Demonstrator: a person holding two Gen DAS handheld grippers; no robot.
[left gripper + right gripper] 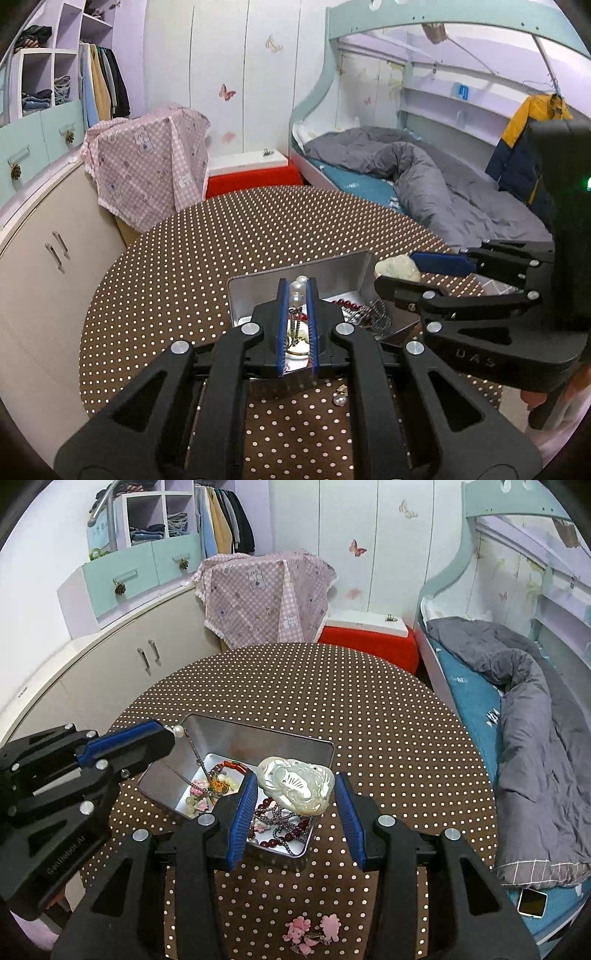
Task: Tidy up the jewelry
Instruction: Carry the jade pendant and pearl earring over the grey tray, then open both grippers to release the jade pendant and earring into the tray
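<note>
The round desk (pixel 369 716) has a brown cloth with small pale dots, and its far half is bare up to the curved edge. Behind that edge stand a red box with a white lid (pixel 369 638) and something under a pink checked cloth (pixel 266 598); the bed with a grey quilt (pixel 535 709) runs along the right side.

The metal tin (pixel 236 734) is rectangular with rounded corners and shiny walls, and it sits on the near half of the desk. Inside lie dark red beads (pixel 273 840), a thin chain and pale small pieces, all tangled.

The left claw (pixel 297 291) is clenched on a string of white pearls (pixel 297 290) — it hangs over the tin, and a chain drops from it into the tin. The right claw (pixel 295 794) stands partly open and grasps a carved pendant (pixel 295 784) of pearly white shell, above the near end of the tin.

On the cloth near the camera lie pink flower-shaped pieces (pixel 314 928) and one pearl earring (pixel 340 398).
</note>
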